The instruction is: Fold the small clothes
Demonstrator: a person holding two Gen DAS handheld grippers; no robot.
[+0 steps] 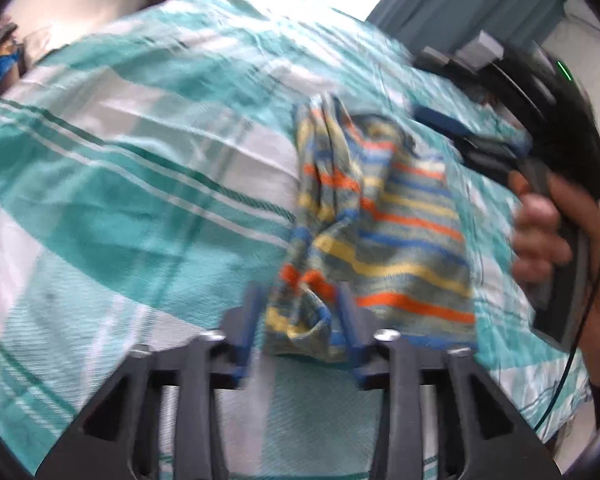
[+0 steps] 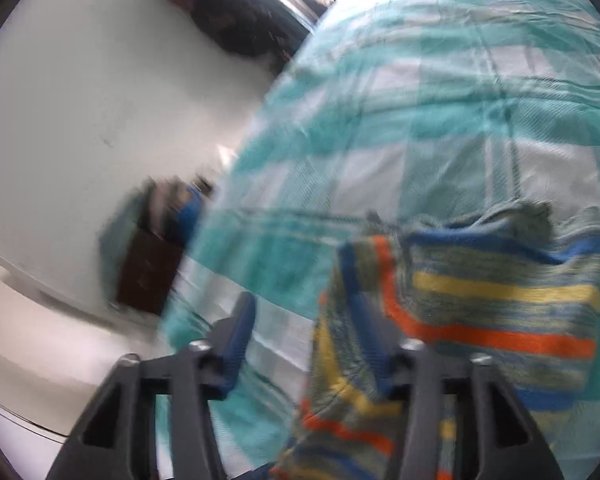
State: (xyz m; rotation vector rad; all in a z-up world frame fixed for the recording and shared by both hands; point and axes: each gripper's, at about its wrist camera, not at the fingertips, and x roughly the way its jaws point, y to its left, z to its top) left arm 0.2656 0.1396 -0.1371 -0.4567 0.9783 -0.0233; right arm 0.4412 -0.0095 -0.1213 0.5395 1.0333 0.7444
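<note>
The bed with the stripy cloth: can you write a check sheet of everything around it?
Surface: bed sheet, teal and white checks, wrinkled.
Job's things: striped garment, crumpled, lying on the sheet.
Clutter: nothing seen on the sheet.
Grippers: left tongs open, garment edge between the fingers; right tongs open, cloth draped by one finger.
Cables: black cable hangs by the hand.
Surroundings: white wall, dark cabinet, teal curtain.

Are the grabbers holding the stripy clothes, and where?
Neither seems to grip it. The left gripper stands open around a bunched edge of the striped garment; the right gripper is open, with cloth draped over one finger.
</note>
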